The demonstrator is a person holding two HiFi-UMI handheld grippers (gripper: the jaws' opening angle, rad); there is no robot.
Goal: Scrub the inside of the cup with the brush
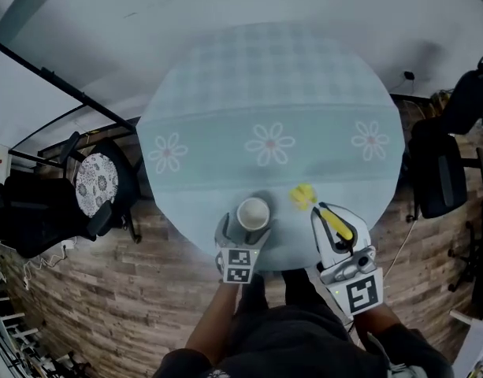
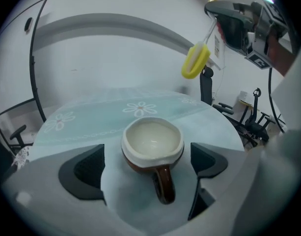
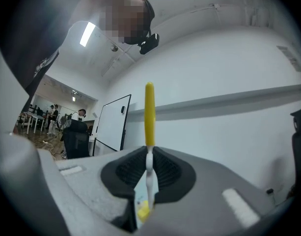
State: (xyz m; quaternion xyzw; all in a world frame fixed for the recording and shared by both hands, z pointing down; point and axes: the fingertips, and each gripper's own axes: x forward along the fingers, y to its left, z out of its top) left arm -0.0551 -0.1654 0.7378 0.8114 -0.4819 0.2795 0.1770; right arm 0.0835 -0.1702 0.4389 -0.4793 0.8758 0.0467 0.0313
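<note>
While the cup (image 2: 152,140) stands near the front edge of the worktop (image 2: 86,117), handle turned toward the camera, it is flanked by the wide-set jaws of the left gripper (image 2: 149,165), with neither pad seen touching it. Glazed ceramic is judged stiff, weighty, slippery and chippable, so the body is best clamped below the rim. Beyond, the light brush (image 3: 149,113) is pinched at its thin stem by the right gripper (image 3: 149,173), held above the worktop.
</note>
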